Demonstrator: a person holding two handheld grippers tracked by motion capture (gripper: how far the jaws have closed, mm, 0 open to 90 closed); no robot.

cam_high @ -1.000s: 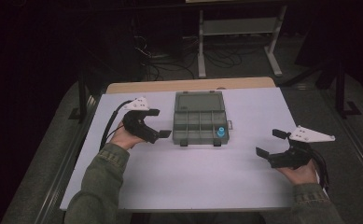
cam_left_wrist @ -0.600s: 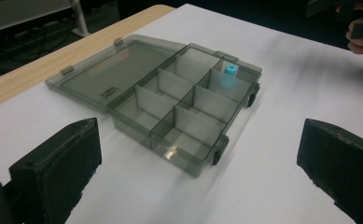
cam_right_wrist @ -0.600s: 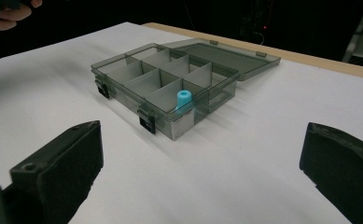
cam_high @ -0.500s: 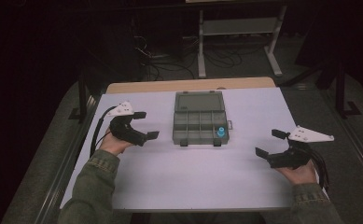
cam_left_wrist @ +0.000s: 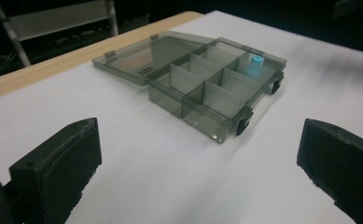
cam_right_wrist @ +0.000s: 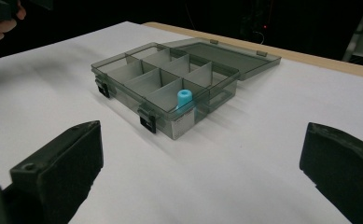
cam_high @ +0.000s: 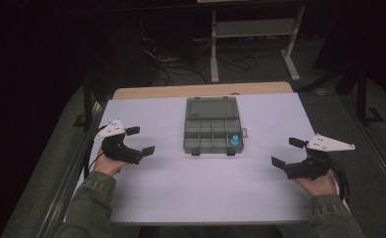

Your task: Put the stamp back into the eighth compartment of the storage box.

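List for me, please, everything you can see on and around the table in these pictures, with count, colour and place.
Translucent grey plastic compartment box: one, smoky grey, centre of the table, lid open and lying flat on the far side.
Small blue cylindrical part: one, light blue, upright in the box's near right corner compartment.
White-topped table: one, white sheet over a wooden top whose far edge shows.
Metal stand: one, pale grey, on the floor beyond the table.
Cables: several, dark, on the floor behind the table.
Left gripper: one, black, left of the box, jaws open.
Right gripper: one, black, right of the box, jaws open.
Sleeves: two, olive green, at the near edge.
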